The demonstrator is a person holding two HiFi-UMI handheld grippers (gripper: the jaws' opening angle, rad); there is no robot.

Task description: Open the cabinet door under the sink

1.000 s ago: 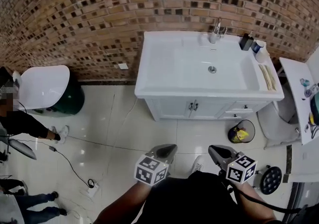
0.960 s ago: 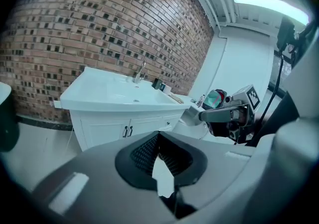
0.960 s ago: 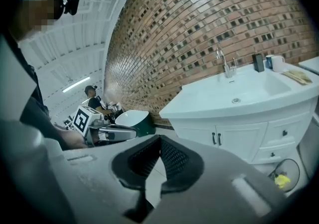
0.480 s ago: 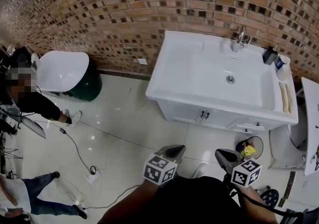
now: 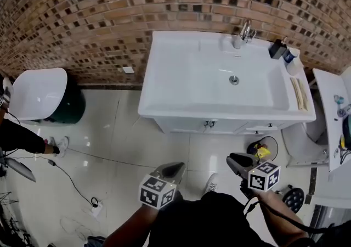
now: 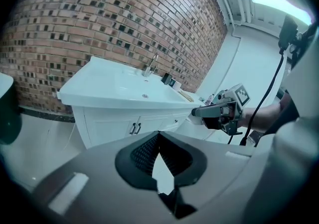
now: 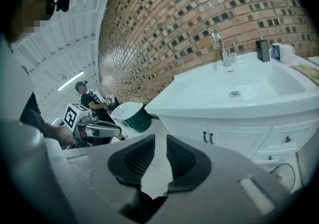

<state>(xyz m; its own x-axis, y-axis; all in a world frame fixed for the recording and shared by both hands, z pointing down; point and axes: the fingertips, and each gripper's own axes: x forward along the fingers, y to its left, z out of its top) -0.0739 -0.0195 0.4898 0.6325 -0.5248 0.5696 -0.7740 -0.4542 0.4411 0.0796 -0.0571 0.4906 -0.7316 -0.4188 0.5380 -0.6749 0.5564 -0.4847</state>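
Vanity dead ahead of both sets of fingers, its white sink (image 5: 219, 73) on top, long axis running left to right along the brick wall (image 5: 109, 15). Starting left: a white-lidded green bin (image 5: 41, 96) stands far off to the left of the left gripper (image 5: 178, 167). That gripper's fingers are clenched, tips meeting with nothing between them, aimed at the cabinet front. Ahead of them and well apart, the cabinet doors (image 5: 184, 125) sit flush and closed under the basin, facing the person. Their two dark handles (image 5: 208, 124) are upright, side by side at the centre seam. Next the right gripper (image 5: 233, 160), level with its partner: fingers released a narrow crack, floor tile showing through, empty. Near its tips, to their right, a small waste basket (image 5: 263, 148) stands on the floor below the vanity's right-hand drawers (image 5: 264, 128).
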